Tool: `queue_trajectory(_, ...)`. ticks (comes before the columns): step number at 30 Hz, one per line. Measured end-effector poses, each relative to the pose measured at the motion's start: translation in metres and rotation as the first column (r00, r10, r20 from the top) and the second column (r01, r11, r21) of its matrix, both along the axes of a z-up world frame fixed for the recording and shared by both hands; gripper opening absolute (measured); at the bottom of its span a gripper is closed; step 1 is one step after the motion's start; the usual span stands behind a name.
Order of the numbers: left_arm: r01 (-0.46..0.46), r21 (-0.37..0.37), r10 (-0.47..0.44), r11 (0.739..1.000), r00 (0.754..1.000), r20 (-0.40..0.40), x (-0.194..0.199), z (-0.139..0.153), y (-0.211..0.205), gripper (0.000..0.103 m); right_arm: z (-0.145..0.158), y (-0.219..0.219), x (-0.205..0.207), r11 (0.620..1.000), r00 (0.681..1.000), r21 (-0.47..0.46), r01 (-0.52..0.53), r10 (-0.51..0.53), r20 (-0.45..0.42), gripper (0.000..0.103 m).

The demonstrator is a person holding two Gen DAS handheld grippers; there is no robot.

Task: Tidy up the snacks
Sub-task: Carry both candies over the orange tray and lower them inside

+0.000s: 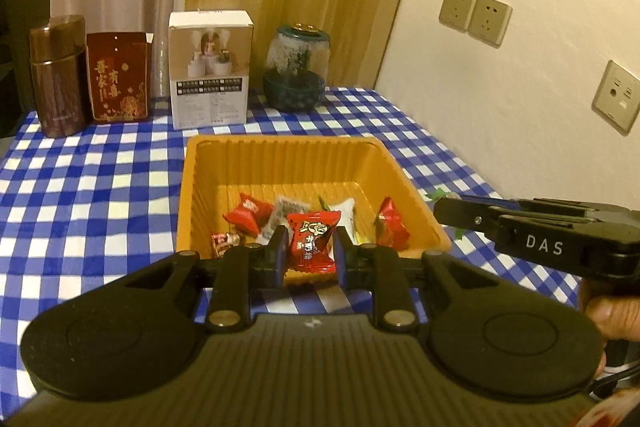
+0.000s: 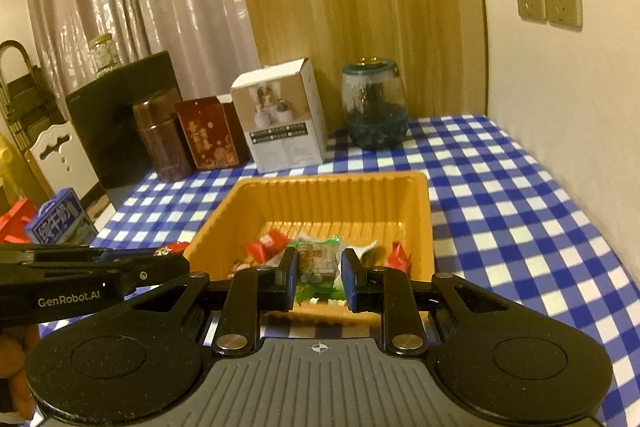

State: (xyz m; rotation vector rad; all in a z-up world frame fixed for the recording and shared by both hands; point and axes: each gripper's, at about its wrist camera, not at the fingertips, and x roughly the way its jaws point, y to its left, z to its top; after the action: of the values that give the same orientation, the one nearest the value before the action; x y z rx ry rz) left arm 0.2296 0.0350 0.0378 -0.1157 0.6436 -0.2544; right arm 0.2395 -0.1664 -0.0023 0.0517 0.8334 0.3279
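Note:
An orange tray [image 1: 280,141] [image 2: 332,179] stands on the blue-and-white checked tablecloth [image 1: 100,187] and holds several wrapped snacks, among them red candies [image 1: 248,213] and a white packet [image 1: 345,207]. Over the tray's near edge, my left gripper [image 1: 310,251] is shut on a red-wrapped candy [image 1: 314,227]. Beside it on the right, my right gripper [image 2: 319,269] is shut on a green-and-brown candy packet [image 2: 316,259]. Each view shows the other gripper from the side: the right gripper [image 1: 442,215] and the left gripper [image 2: 182,263].
Along the back stand a brown canister [image 1: 58,75], a red tin [image 1: 118,79], a white box [image 1: 210,67] and a glass jar [image 1: 298,67]. A wall with sockets [image 1: 474,15] borders the table's right side. Left of the table are a dark cabinet [image 2: 120,115] and boxes on the floor.

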Motion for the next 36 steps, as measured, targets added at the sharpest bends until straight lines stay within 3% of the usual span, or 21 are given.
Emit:
queue_trajectory(11,-0.036,-0.008,0.036,0.999,0.999,-0.015,0.030,-0.008,0.004,0.021,-0.018,0.002,0.032,0.999,0.999,-0.014,0.037,-0.038,-0.031,0.024)
queue_trajectory(36,-0.068,0.050,0.071,0.996,0.995,-0.064,0.087,-0.030,0.007,0.021,-0.045,0.001,0.082,0.996,0.995,-0.026,0.087,-0.088,-0.055,0.024)
